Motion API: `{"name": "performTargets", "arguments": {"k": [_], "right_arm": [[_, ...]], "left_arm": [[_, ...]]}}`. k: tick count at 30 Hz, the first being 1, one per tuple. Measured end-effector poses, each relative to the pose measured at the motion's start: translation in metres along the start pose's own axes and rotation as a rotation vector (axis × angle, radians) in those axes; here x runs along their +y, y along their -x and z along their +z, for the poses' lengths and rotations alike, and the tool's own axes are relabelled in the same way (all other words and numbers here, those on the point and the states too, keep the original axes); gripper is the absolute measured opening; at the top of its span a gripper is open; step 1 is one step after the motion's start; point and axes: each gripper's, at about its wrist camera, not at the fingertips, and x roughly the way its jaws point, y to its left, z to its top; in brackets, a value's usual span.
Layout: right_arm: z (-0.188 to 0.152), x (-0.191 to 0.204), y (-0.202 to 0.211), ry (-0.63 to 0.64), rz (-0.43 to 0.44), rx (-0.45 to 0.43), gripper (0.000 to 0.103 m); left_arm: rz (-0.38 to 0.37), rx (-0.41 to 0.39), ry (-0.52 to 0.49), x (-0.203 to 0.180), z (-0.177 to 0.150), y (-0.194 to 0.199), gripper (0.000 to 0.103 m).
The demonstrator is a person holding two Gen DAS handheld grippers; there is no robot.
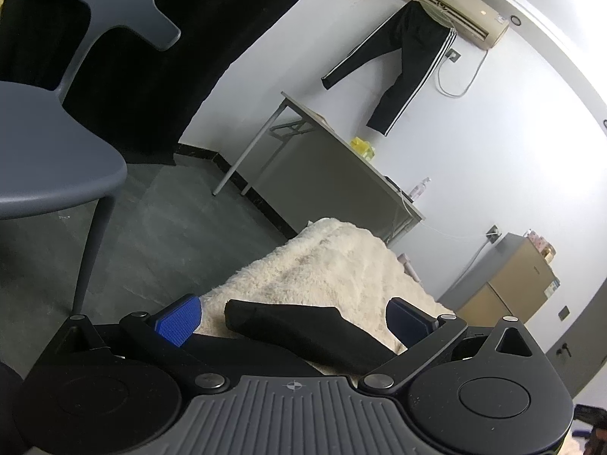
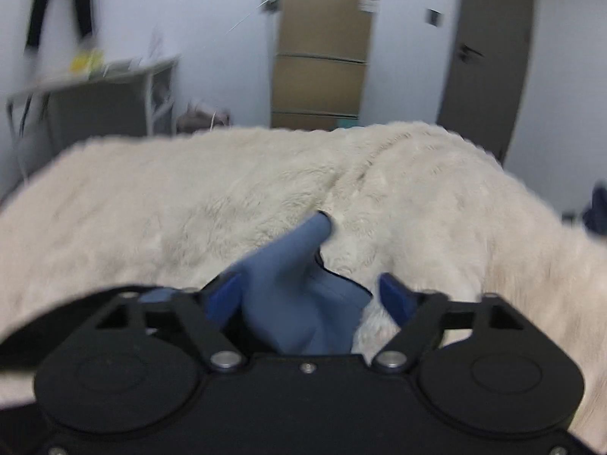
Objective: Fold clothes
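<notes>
A folded black garment (image 1: 303, 331) lies on the fluffy cream blanket (image 1: 326, 265), between the blue pads of my left gripper (image 1: 294, 320). That gripper is open, and its pads stand well apart on either side of the cloth. In the blurred right wrist view, a crumpled blue-grey garment (image 2: 299, 288) lies on the same blanket (image 2: 170, 197), one end poking away from me. My right gripper (image 2: 309, 295) is open around its near part. The cloth sits close to the left pad (image 2: 224, 297), with a gap to the right one.
A grey plastic chair (image 1: 49, 159) stands on the dark floor to the left. Behind the blanket is a folding table (image 1: 341, 159) by the white wall. Black striped track pants (image 1: 409, 64) hang from the air conditioner. Stacked cardboard boxes (image 2: 322, 53) and a dark door (image 2: 489, 57) stand beyond.
</notes>
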Motion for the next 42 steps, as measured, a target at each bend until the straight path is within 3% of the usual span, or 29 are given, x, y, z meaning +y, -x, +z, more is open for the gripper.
{"name": "performTargets", "arguments": {"k": [4,7,9,12,14,16,17,19,21,23,25,26,27,30,36,38,42], "right_arm": [[-0.019,-0.025,-0.011,-0.093,0.022,0.051,0.080],[-0.029,-0.039,-0.028,-0.180,0.071,0.089,0.064],[-0.036,-0.036,-0.045,-0.217,0.105,0.119,0.044],[-0.035,-0.028,-0.080,-0.266,0.118,0.202,0.038],[-0.034,-0.021,-0.098,-0.271,0.075,0.246,0.034],[-0.036,-0.010,-0.118,-0.198,-0.129,0.308,0.025],[-0.036,-0.010,-0.118,-0.195,-0.152,0.309,0.021],[-0.037,-0.006,-0.116,-0.213,-0.184,0.291,0.024],[-0.040,-0.003,-0.122,-0.195,-0.188,0.286,0.039],[-0.043,-0.003,-0.133,-0.199,-0.135,0.259,0.041],[-0.046,-0.006,-0.138,-0.224,-0.056,0.222,0.030],[-0.045,-0.006,-0.138,-0.224,-0.045,0.211,0.002],[-0.045,-0.007,-0.136,-0.221,-0.040,0.203,0.003],[-0.037,-0.004,-0.105,-0.195,-0.015,0.105,0.003],[-0.012,-0.009,0.017,-0.157,-0.053,-0.088,0.002],[-0.007,-0.019,0.054,-0.163,-0.067,-0.113,0.002],[-0.014,-0.064,0.104,-0.194,-0.143,-0.082,0.003]], "left_arm": [[-0.003,0.011,-0.001,-0.001,0.000,-0.002,0.103],[-0.005,0.016,-0.012,-0.002,-0.001,-0.002,0.103],[-0.004,0.016,-0.019,-0.003,-0.001,-0.001,0.103],[0.006,0.019,-0.027,-0.003,-0.002,-0.002,0.103],[0.017,0.023,-0.031,-0.004,-0.003,-0.004,0.103],[0.030,0.029,-0.038,-0.005,-0.005,-0.007,0.103],[0.035,0.031,-0.045,-0.006,-0.006,-0.008,0.103],[0.042,0.033,-0.055,-0.007,-0.007,-0.009,0.103],[0.048,0.040,-0.065,-0.009,-0.008,-0.011,0.103],[0.051,0.051,-0.077,-0.010,-0.010,-0.014,0.103],[0.054,0.061,-0.092,-0.012,-0.012,-0.017,0.103],[0.054,0.063,-0.096,-0.012,-0.012,-0.018,0.103],[0.052,0.063,-0.099,-0.013,-0.013,-0.018,0.103],[0.043,0.051,-0.090,-0.012,-0.012,-0.016,0.103],[0.009,0.061,-0.056,-0.009,-0.011,-0.018,0.103],[-0.009,0.062,-0.060,-0.011,-0.010,-0.017,0.103],[-0.039,0.061,-0.058,-0.013,-0.009,-0.014,0.103]]}}
